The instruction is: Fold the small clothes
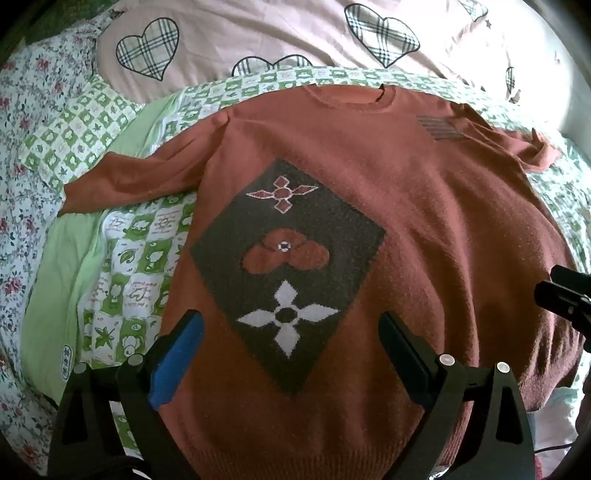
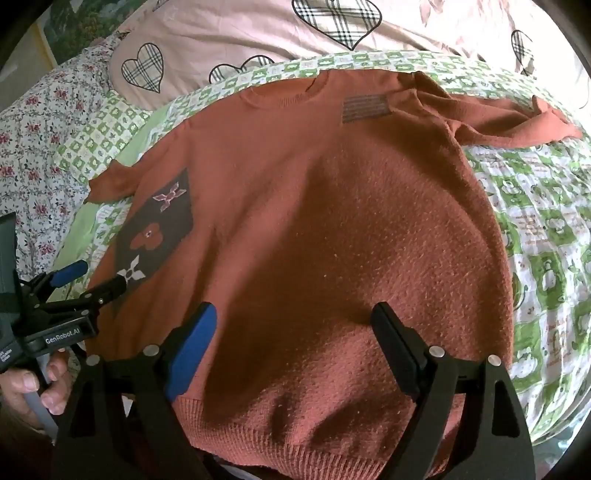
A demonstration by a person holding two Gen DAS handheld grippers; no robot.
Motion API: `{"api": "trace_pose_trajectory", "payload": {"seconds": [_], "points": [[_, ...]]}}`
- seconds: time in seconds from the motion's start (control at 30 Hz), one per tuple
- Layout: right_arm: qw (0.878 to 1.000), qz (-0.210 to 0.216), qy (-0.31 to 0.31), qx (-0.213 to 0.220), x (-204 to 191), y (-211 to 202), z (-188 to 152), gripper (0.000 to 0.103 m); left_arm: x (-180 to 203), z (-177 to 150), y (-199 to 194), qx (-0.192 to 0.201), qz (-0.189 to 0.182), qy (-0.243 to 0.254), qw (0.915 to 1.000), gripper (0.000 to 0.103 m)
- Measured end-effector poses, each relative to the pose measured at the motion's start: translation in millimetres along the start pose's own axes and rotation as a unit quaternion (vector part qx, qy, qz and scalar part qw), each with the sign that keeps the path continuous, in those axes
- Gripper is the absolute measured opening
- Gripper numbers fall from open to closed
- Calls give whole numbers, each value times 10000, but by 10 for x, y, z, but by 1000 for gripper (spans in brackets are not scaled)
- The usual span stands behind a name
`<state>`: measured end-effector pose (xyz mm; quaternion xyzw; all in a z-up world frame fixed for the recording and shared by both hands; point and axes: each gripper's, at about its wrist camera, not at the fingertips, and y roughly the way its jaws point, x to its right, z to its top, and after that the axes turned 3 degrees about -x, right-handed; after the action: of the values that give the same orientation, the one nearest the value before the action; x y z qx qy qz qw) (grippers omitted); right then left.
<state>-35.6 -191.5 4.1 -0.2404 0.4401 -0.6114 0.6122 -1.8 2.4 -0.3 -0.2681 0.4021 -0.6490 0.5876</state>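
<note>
Left wrist view looks down on a rust-orange knitted sweater (image 1: 424,206) spread face-up and nearly flat on a bed, neckline (image 1: 351,96) toward the far side and ribbed hem (image 2: 295,435) nearest the person. A dark diamond panel (image 1: 288,273) with three flower motifs sits on one side of the chest; a small striped patch (image 1: 441,127) lies near the opposite shoulder. One sleeve (image 1: 136,177) stretches out to the side over the bedding, and the other sleeve (image 2: 509,118) is rumpled and partly bunched at its shoulder. Laid out this flat, the sweater looks readied for folding, though no fold is made yet.

Both tools hang over the hem end, tilted steeply downward. The left gripper (image 1: 291,332) has its jaws spread wide above the diamond panel with nothing between them; the right gripper (image 2: 295,325) likewise stands wide apart over plain knit, gripping nothing. That placement probably suits reaching for the hem corners or the side edges. In the right wrist view a hand (image 2: 33,387) holds the left tool's handle.

Under the sweater lies a green-and-white checked sheet (image 1: 122,273), with a floral quilt (image 1: 22,192) to one side and a pink cover with plaid hearts (image 1: 258,33) beyond the neckline.
</note>
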Motion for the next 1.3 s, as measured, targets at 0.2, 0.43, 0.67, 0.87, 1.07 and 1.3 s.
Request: {"api": "trace_pose_trajectory", "payload": {"seconds": [0.2,0.43,0.67,0.87,1.07,1.3], "points": [[10000,-3,34,30,-10,15,-14,86,-2,23,9,-11,-4,-45,10000,96],[10000,9,28,84,31,-23,-12,86,9,42,17,-29,-43,-65,10000,96],[10000,11,42,38,-30,-20,-2,86,11,50,5,-51,-109,-95,9999,96],[9999,56,53,86,-31,-33,3,86,23,57,-2,-34,-82,-82,9999,96],[10000,-58,-8,12,-53,-64,15,87,25,64,-51,6,-73,-57,10000,96],[9999,83,43,96,-57,-89,31,87,12,91,-60,75,207,105,9997,96]]}}
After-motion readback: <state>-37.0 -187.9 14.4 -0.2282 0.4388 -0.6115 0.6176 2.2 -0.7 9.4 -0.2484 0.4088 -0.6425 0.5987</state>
